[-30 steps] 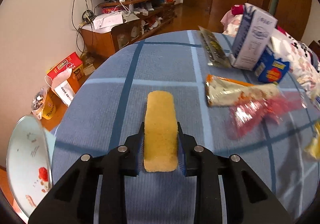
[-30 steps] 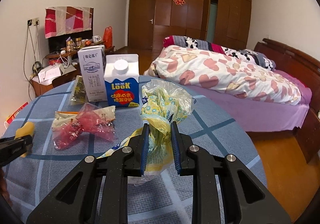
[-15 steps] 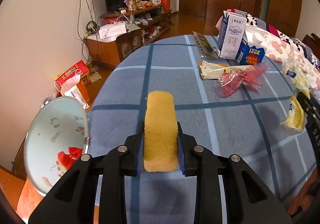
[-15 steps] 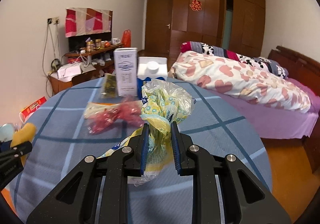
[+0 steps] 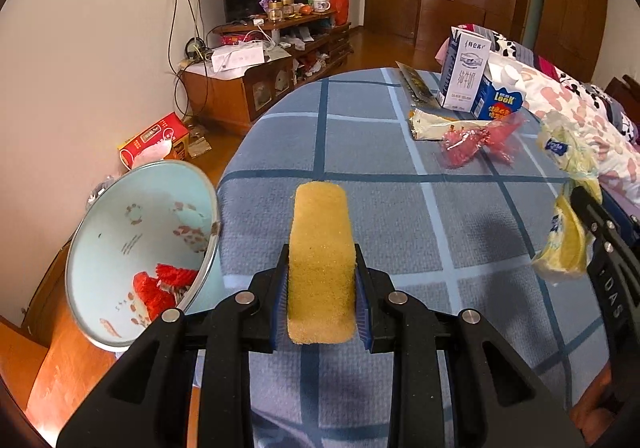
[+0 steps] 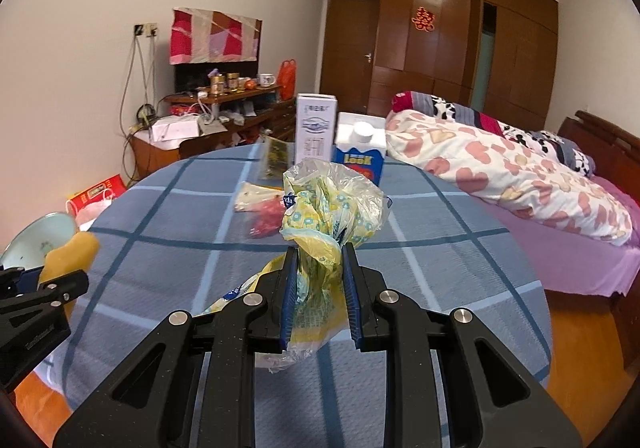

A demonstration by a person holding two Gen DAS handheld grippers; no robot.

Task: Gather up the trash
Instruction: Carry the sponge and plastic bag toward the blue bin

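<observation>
We hold the left gripper (image 5: 321,294) clenched on a yellow sponge (image 5: 322,260) and the right gripper (image 6: 319,288) clenched on a crumpled plastic bag (image 6: 330,204), both above the counter (image 5: 440,228).

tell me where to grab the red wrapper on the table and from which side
Grip the red wrapper at its narrow twisted middle, coming down from above with the jaws across that waist. It lies flat and crinkled on the table, flaring out at both ends, so the pinched centre looks the firmest bite. The white wrapper touches its far side, so a side approach would likely snag that.
</observation>
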